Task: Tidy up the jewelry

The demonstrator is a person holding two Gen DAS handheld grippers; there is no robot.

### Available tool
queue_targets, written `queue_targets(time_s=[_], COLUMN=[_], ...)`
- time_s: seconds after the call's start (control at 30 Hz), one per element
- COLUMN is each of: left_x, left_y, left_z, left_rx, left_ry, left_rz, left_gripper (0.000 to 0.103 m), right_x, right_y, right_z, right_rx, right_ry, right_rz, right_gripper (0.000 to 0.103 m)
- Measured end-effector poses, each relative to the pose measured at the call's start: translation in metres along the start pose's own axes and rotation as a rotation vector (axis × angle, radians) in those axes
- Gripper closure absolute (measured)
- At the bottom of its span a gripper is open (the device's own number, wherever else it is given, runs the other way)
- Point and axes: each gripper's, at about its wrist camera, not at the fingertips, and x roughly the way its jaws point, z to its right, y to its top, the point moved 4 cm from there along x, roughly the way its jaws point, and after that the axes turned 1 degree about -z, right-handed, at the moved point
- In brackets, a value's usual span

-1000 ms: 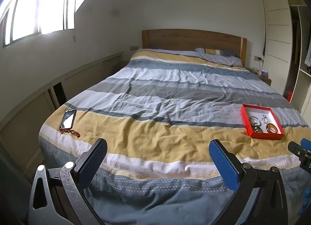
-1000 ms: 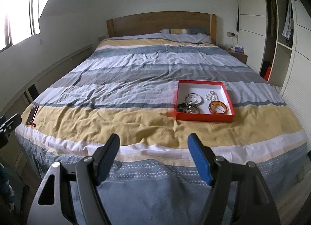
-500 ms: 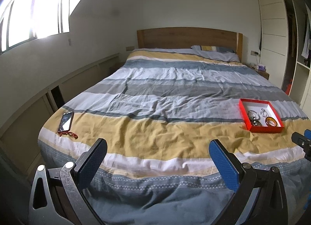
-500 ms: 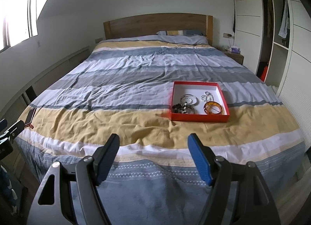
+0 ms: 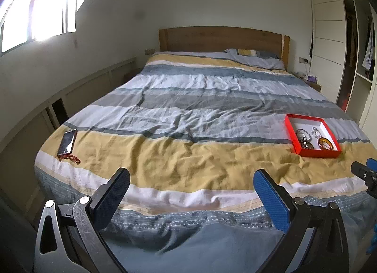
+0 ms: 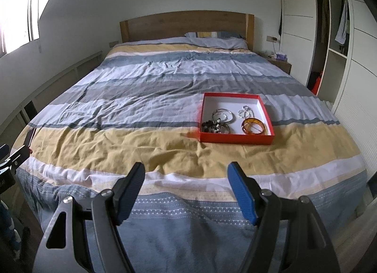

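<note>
**Tangle risk at the red box**

Because the bracelets and rings lie heaped together in the red box (image 6: 236,117), a grab could lift several at once. Both the left gripper (image 5: 192,189) and right gripper (image 6: 186,185) hover wide open and empty at the foot of the bed (image 6: 165,98), whose soft, rumpled duvet could let the box tip. A phone (image 5: 67,140) lies apart.

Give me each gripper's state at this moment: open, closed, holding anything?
Left gripper: open, holding nothing, above the foot of the bed.
Right gripper: open, holding nothing, short of the red box.
</note>
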Motion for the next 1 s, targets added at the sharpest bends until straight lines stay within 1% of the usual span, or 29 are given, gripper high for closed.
queue_targets(time_s=[0.33, 0.6, 1.0], left_x=[0.031, 0.061, 0.089], left_y=[-0.005, -0.014, -0.021], left_z=[0.01, 0.02, 0.023], left_rx=[-0.007, 0.012, 0.021], left_ry=[-0.035, -0.067, -0.079], left_rz=[-0.051, -0.112, -0.168], left_gripper=[0.001, 0.001, 0.001], right_x=[0.023, 0.043, 0.068], right_y=[-0.007, -0.016, -0.024], right_z=[0.005, 0.01, 0.015], right_rx=[0.003, 0.022, 0.051], right_ry=[-0.017, -0.024, -0.036], right_rz=[-0.041, -0.085, -0.138], right_gripper=[0.032, 0.032, 0.032])
